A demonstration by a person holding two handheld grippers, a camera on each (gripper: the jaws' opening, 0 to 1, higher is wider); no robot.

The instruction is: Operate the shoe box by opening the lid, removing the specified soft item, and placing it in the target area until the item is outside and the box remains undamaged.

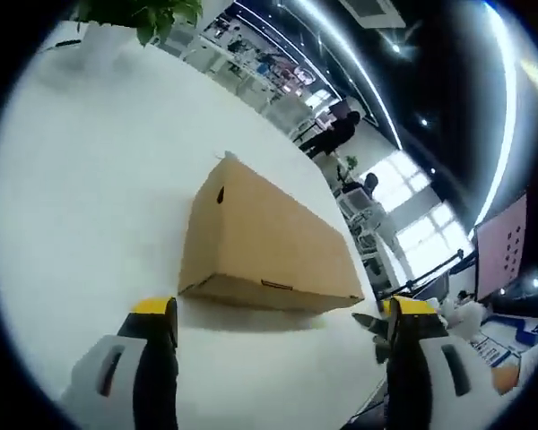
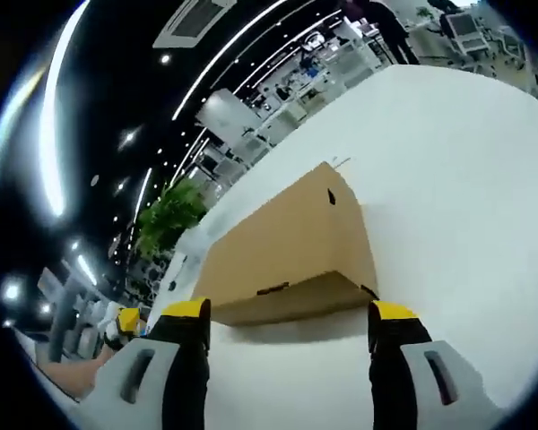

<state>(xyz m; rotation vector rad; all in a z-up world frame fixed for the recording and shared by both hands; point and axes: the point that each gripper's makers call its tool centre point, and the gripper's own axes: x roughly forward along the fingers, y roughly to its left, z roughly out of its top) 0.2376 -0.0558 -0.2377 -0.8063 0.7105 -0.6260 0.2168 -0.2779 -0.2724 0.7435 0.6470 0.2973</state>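
Left gripper view: left tool (image 1: 282, 313) spread before closed shoe box (image 1: 264, 242).

Closed rectangular brown cardboard shoe box (image 1: 269, 246) (image 2: 291, 246), lid down, lying flat on the white table (image 1: 90, 206) (image 2: 466, 179).

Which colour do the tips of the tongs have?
Yellow tips on black fingers, clearest in the right gripper view.

The shoe box (image 1: 264, 246) looked like plain matt brown cardboard, smooth-faced. At six o'clock beneath it, the table (image 1: 90, 170) showed a smooth, white, faintly sheened surface.
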